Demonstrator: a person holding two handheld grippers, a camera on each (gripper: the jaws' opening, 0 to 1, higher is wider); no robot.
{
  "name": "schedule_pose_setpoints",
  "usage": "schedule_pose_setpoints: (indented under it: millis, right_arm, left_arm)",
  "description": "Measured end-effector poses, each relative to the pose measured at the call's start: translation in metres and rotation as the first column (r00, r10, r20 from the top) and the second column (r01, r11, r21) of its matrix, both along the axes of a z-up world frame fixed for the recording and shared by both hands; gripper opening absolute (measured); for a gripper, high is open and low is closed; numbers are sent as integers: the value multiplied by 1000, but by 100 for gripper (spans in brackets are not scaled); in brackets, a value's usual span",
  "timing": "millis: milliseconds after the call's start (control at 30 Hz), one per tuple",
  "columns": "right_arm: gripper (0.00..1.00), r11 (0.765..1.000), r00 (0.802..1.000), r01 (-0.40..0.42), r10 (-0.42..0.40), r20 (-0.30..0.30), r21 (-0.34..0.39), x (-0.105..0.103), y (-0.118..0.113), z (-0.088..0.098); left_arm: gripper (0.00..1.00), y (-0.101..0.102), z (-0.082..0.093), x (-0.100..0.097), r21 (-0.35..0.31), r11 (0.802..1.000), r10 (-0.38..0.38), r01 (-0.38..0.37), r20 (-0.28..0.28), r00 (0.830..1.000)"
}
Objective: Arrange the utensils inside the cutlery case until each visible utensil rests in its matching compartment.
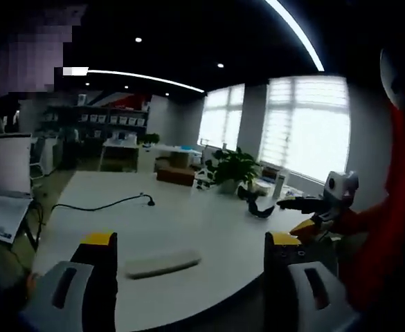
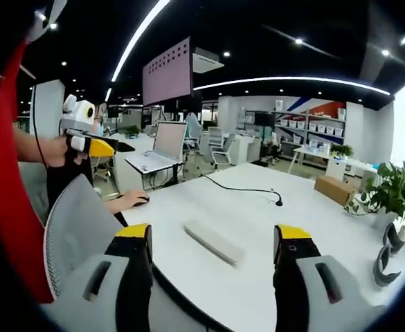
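I am holding both grippers, left gripper and right gripper, wide open and empty above the cutlery case, approaching; next calls for descending toward it.

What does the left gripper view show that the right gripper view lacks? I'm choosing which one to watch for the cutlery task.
Left gripper view: bright windows and the right tool at the right edge, jaws apart.
Right gripper view: an open laptop, a hanging panel, a grey chair back, a hand on a mouse, and the left tool held up at the left.
Both: the white table, the long pale case lying flat on it, the black cable and a potted plant.
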State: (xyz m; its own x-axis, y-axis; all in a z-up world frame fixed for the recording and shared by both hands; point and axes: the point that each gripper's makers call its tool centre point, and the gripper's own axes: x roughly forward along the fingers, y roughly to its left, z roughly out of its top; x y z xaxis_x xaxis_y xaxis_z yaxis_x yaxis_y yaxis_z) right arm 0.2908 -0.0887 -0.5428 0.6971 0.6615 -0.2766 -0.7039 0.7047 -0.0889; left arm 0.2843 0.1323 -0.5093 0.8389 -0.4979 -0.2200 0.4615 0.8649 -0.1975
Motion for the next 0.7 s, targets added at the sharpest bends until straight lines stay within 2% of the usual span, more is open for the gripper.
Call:
schedule_pose_setpoints:
  millis: [67,133,200,267,333,467,700]
  right_arm:
    - [71,1000,1000,0,0,7,-19,-2,-2,-2]
    - [67,999,1000,11,-11,11,-33,-1,-6,-3]
    - [64,998,999,32,-32,5,-47,1,-10,-6]
    - [62,998,999,37,-37,8,-47,2,-12,-6]
    - [61,997,999,46,-46,10,-61,4,-13,-7]
    - [59,994,999,53,-51,18,-91,8,-14,-8]
    - [58,994,999,52,-51,15,-92,13,-9,-7]
  left_arm:
    - [85,0,-2,-1,7,1000,2,-2,5,1000]
    - [84,3,-5,-2,62,998,9,-9,12,1000]
    - [82,3,-2,-1,65,998,11,-13,24,1000]
    - [82,4,-2,1,63,998,10,-11,16,1000]
    - [82,10,-8,2,108,994,31,-30,-7,999]
    - [82,9,-2,1,89,996,18,-18,7,1000]
    - [80,19,-6,5,112,993,38,-36,-11,999]
